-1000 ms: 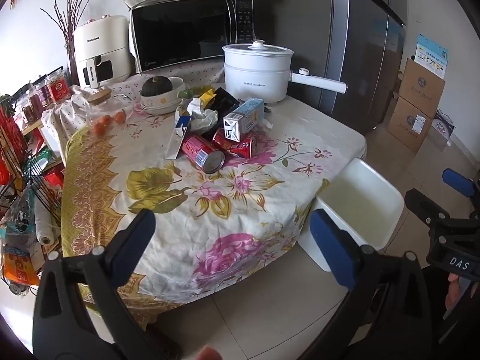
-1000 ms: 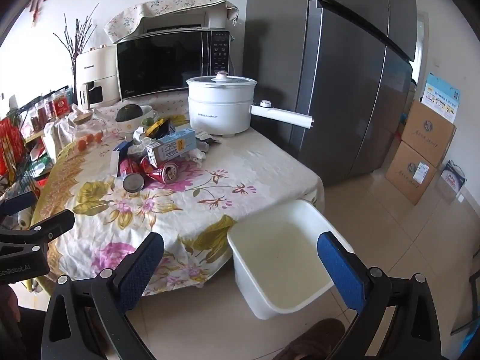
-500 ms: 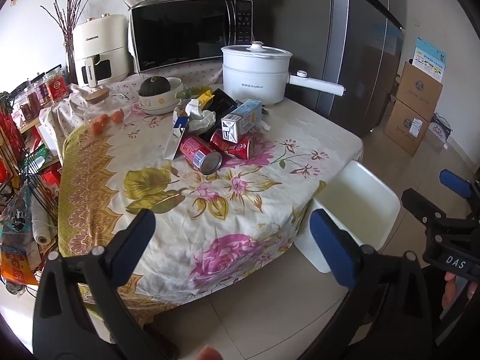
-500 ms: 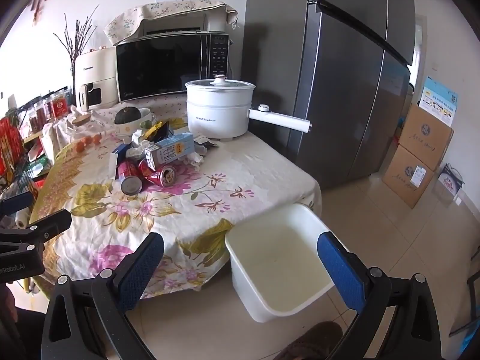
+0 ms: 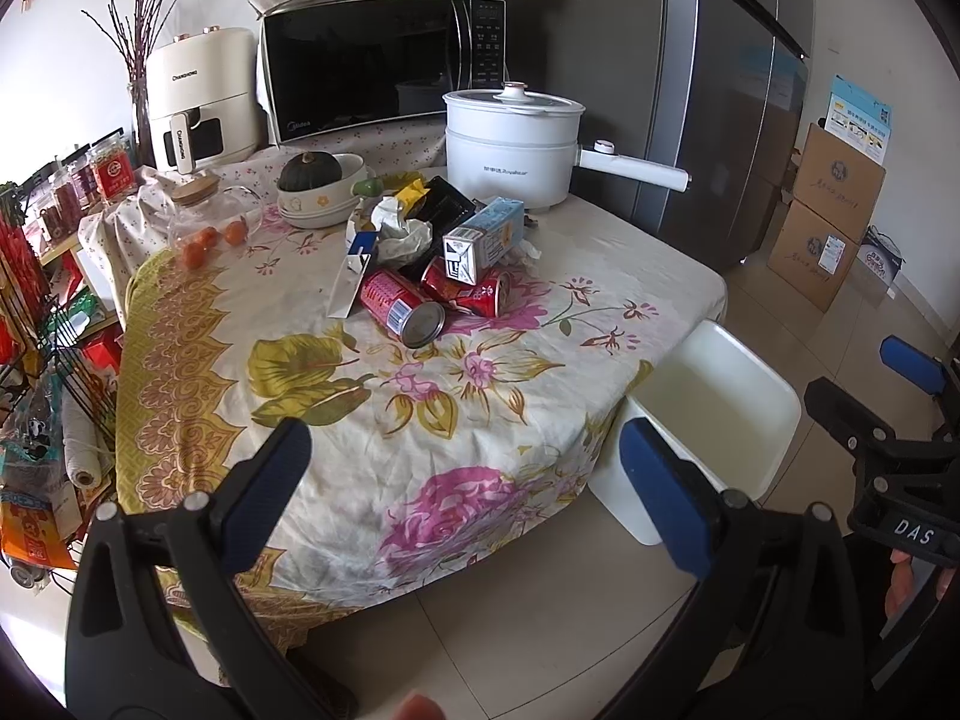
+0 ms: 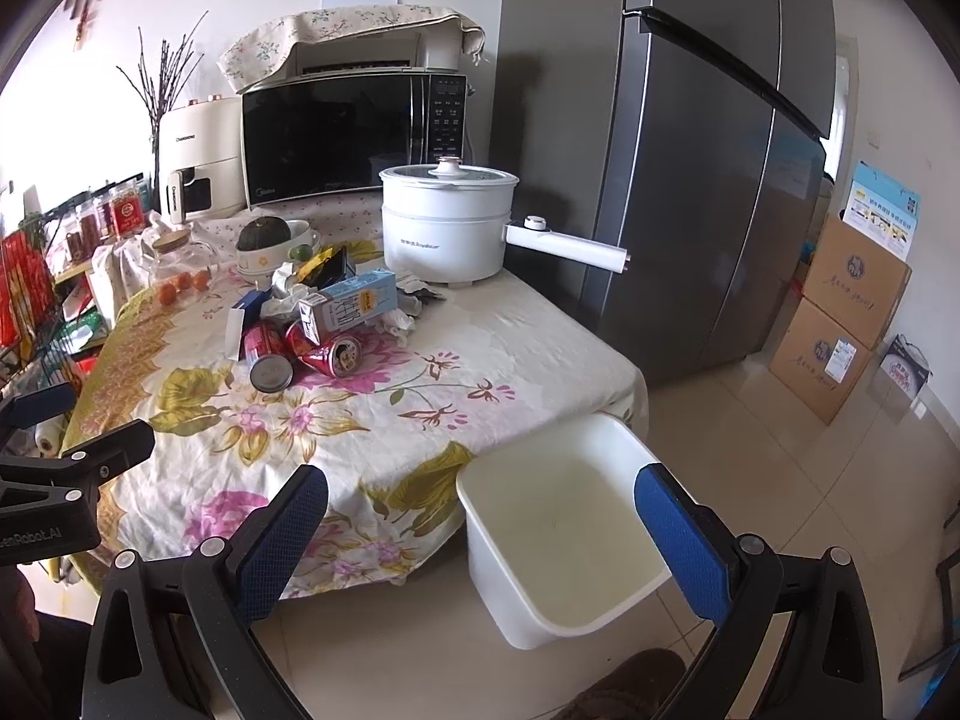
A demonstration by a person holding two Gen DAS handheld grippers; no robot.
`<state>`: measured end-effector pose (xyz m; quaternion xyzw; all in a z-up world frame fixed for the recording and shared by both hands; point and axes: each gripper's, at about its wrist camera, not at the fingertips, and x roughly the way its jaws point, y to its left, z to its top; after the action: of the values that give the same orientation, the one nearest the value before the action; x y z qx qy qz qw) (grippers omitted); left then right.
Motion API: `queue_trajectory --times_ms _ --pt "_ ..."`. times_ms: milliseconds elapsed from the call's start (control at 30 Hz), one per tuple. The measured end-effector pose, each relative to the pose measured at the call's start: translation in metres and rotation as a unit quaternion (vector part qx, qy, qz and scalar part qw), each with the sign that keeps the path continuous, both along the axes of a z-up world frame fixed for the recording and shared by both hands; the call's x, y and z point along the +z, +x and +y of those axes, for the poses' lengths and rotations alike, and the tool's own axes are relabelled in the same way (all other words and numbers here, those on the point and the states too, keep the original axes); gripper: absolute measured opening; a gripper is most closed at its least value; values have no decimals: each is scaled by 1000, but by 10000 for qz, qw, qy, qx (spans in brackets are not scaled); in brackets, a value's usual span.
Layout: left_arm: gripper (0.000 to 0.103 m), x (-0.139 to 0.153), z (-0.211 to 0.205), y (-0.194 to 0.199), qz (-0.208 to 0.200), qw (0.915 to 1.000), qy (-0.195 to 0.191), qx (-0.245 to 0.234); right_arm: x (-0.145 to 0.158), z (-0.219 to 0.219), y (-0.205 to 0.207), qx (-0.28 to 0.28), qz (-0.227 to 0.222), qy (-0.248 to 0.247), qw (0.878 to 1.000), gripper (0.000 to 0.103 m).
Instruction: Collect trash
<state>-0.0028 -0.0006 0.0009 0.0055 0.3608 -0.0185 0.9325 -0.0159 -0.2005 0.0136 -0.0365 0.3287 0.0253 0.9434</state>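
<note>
Left wrist view: the left gripper [image 5: 465, 480] sits low and near, its two blue-padded fingers spread wide apart and holding nothing, above the near edge of a table with a floral cloth [image 5: 360, 408]. The trash lies heaped near the middle of the table, well away from the gripper: two red cans [image 5: 401, 306] on their sides, a small milk carton [image 5: 485, 240] resting on them, and crumpled tissue [image 5: 399, 225] behind. Farther back stand a white electric pot [image 5: 510, 150], a microwave [image 5: 378, 66] and a bowl holding a dark squash [image 5: 321, 189]. On the floor just beside the table's right corner stands a white bin [image 5: 714, 420]. At the far right edge, part of the right gripper shows.

Right wrist view: the right gripper [image 6: 480, 519] also has its fingers wide apart with nothing between them, hovering above the open bin [image 6: 561, 534]. The cans [image 6: 333, 354] and carton [image 6: 351, 306] lie up and to the left on the table. A grey fridge [image 6: 690, 180] stands at the right, with cardboard boxes [image 6: 840, 312] beyond it.
</note>
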Motion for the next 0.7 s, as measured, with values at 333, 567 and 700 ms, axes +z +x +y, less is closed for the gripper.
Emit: queue_trajectory --times_ms 333,567,700 --pt "102 -1 1 0 5 10000 -3 7 1 1 -1 21 8 -2 10000 103" --pt "102 -1 1 0 10 10000 -2 0 1 2 0 18 8 -5 10000 103" --pt "102 -3 1 -1 16 10000 -10 -3 0 2 0 18 25 8 10000 103"
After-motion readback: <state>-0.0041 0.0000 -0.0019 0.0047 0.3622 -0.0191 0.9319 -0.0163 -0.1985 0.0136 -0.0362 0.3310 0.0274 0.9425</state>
